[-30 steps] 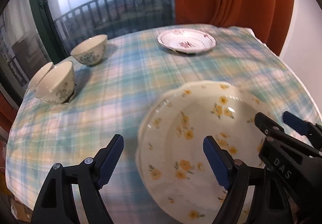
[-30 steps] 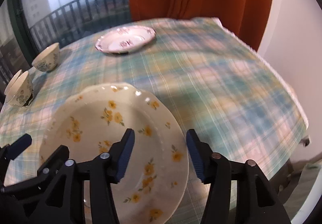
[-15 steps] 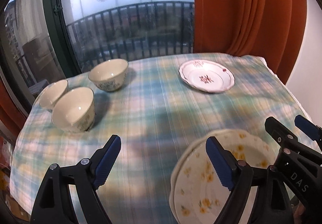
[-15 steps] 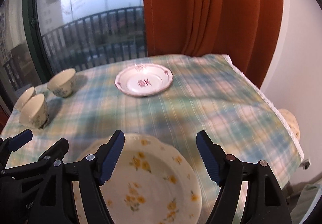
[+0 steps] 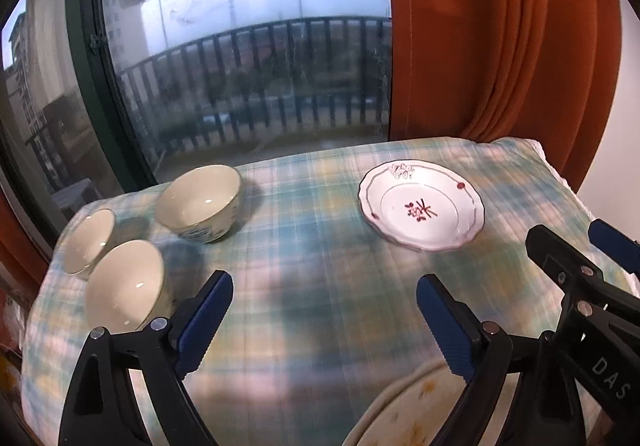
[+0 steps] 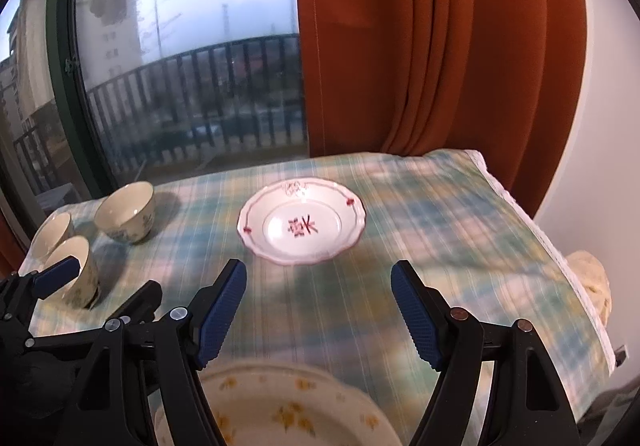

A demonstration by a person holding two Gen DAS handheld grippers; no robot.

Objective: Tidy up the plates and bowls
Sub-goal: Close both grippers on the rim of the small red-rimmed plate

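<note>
At lower centre of the left wrist view, the left gripper [image 5: 320, 330] hangs above the plaid tablecloth [image 5: 304, 246] w/ jaws spread wide, nothing between the blue pads [image 5: 206, 320]. Lower right of that frame: edge of the yellow-flower plate [image 5: 404, 410], cream w/ faint yellow blooms, lying on the cloth partly under the right finger and cut off by the frame bottom. Right edge of the frame shows the right gripper [image 5: 576, 246] side-on, black body w/ blue tips.

Upper right of centre on the cloth sits the red-pattern plate [image 5: 422, 207], white, scalloped rim, red motif in the middle, flat and well apart from both tools. Left side: three cream bowls. The far bowl [image 5: 200, 201] stands alone, upright; the near bowl [image 5: 126, 284] and the edge bowl [image 5: 90, 240] are close together at the left border of the cloth, seem to touch, can't tell for sure.

Right wrist view: right gripper [image 6: 318, 312] lower centre, jaws also wide apart, holding nothing. Red-pattern plate [image 6: 302, 224] just beyond the fingertips, mid-frame. Yellow-flower plate [image 6: 280, 410] at bottom centre, below the fingers. Left gripper [image 6: 56, 272] pokes in at lower left, in front of the near bowl [image 6: 76, 274]; far bowl [image 6: 126, 211] further up-left.

Behind the table: window w/ dark balcony railing [image 5: 256, 85] upper left, orange curtain [image 6: 432, 45] upper right.
</note>
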